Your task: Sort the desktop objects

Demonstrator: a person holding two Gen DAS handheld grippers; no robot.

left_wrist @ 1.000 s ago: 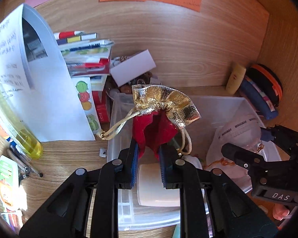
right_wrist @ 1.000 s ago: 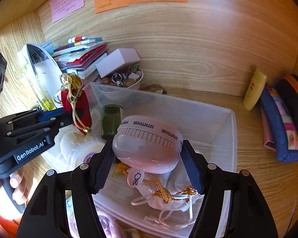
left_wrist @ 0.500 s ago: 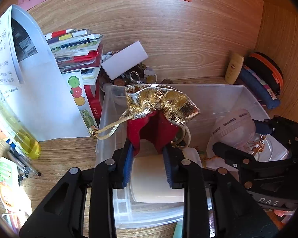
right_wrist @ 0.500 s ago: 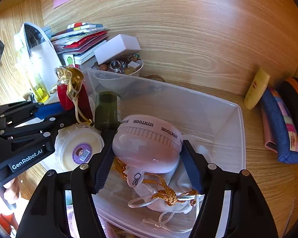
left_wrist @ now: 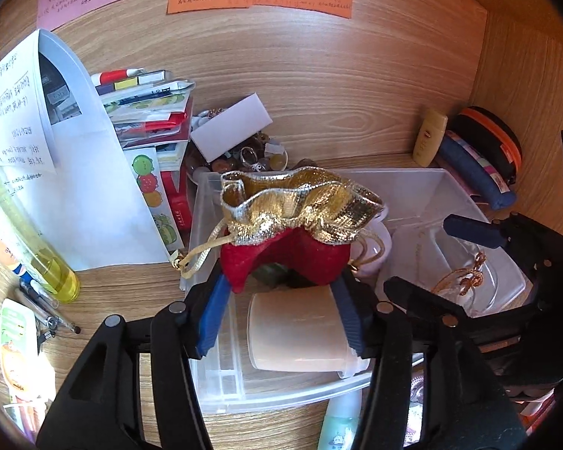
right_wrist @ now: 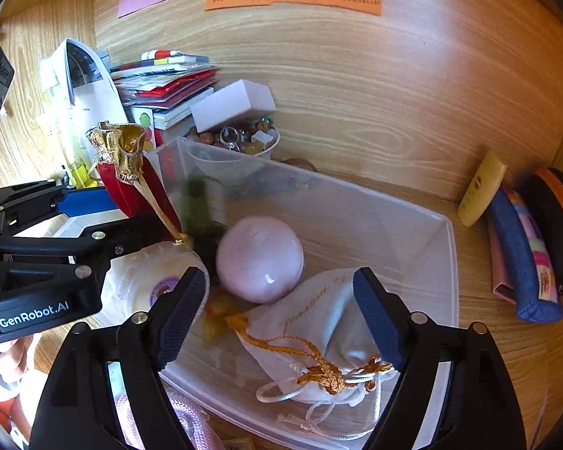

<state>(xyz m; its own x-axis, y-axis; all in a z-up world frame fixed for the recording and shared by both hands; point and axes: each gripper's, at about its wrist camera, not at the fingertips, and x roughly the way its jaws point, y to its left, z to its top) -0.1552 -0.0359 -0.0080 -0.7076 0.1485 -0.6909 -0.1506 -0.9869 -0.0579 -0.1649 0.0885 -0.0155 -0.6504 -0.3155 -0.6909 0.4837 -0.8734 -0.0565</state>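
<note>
At about nine o'clock in the right wrist view, the left gripper (right_wrist: 146,206) has its jaws spread, yet the red pouch (left_wrist: 285,255) with the gold collar sits between the blue pads, over the near-left corner of the clear bin (left_wrist: 424,187). Whether the pads are touching the cloth or it is only slumped there, I cannot tell. A second ago they pinched it tight; half a second ago they had started to part. The pouch is soft and light — it will sag and fold, so the cinched neck just under the collar is the place to hold it, not the loose gold cord, which could slip.

At the centre of that view lies the pink round case (right_wrist: 259,258), resting on the bin floor beside the dark green bottle (right_wrist: 202,206). It looks smooth and rigid, likely slippery, best held across its widest girth.

Toward five o'clock, the right gripper (right_wrist: 279,315) stands wide open and empty above the white drawstring bag (right_wrist: 319,337) — earlier it clamped the pink case over the bin; now the case has been dropped inside.
</note>
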